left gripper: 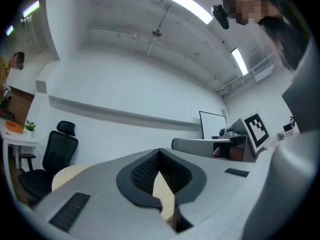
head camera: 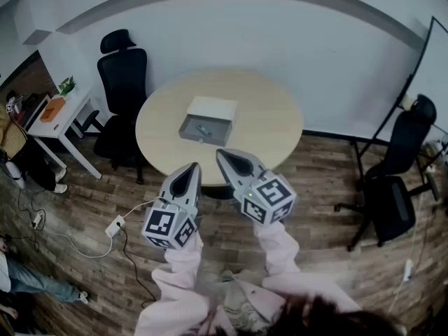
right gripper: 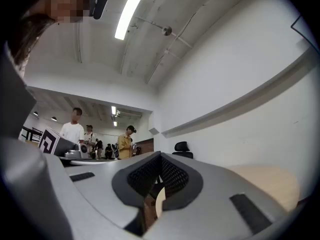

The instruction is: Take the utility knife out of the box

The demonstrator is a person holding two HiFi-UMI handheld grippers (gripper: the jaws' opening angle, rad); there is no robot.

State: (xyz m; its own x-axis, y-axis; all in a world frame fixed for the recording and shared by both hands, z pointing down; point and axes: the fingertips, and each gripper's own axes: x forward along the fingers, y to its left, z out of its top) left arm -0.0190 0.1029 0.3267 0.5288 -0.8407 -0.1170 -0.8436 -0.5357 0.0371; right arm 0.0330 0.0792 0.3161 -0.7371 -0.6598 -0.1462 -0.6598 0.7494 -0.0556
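Pale wood tops the round table in the middle of the room, and on it sits a grey box with its white lid folded back. Inside the open box lies the utility knife, small and dark against the grey floor of it, untouched.

Both claws are short of the table, held side by side over the plank floor by a person in pink sleeves. The left gripper and the right gripper each point toward the box, nearly level. Each is clenched, jaw tips meeting, with nothing caught between the pads. The table's near rim lies between them and the box.

A black office chair stands close against the table's left side, and a second black chair sits well apart on the right, below a whiteboard on a stand. Over by the left wall is a white side table carrying an orange item and a small plant. A white power strip with its cable trails across the floor near the left gripper. Beyond an opening in the room, a few people stand about.
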